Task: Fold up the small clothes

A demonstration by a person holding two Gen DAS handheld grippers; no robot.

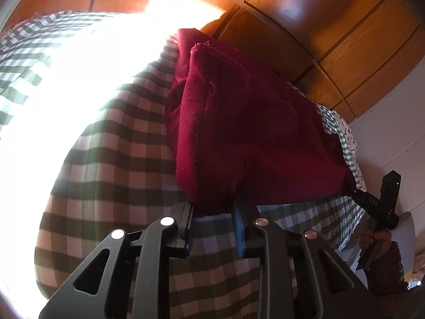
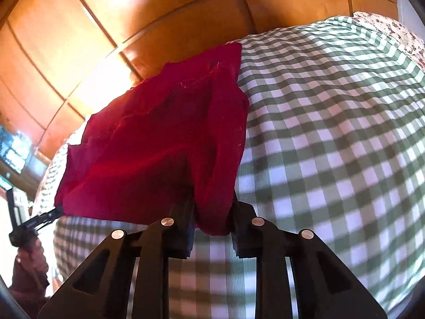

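Note:
A dark red garment [image 1: 239,122] is held up between both grippers above a bed covered in green-and-white check cloth [image 1: 119,159]. My left gripper [image 1: 215,207] is shut on one lower corner of the garment. My right gripper [image 2: 212,220] is shut on the other corner of the garment [image 2: 159,146], bunched between its fingers. The right gripper also shows in the left wrist view [image 1: 353,188] at the garment's far edge, and the left gripper shows in the right wrist view [image 2: 57,210]. The garment hangs stretched between them, its upper part draped toward the bed.
Wooden wardrobe doors [image 1: 318,26] stand behind the bed. Bright sunlight [image 1: 79,79] washes out the check cloth on the left. A floral pillow [image 2: 398,32] lies at the bed's far right. The check cloth [image 2: 332,146] fills the right wrist view.

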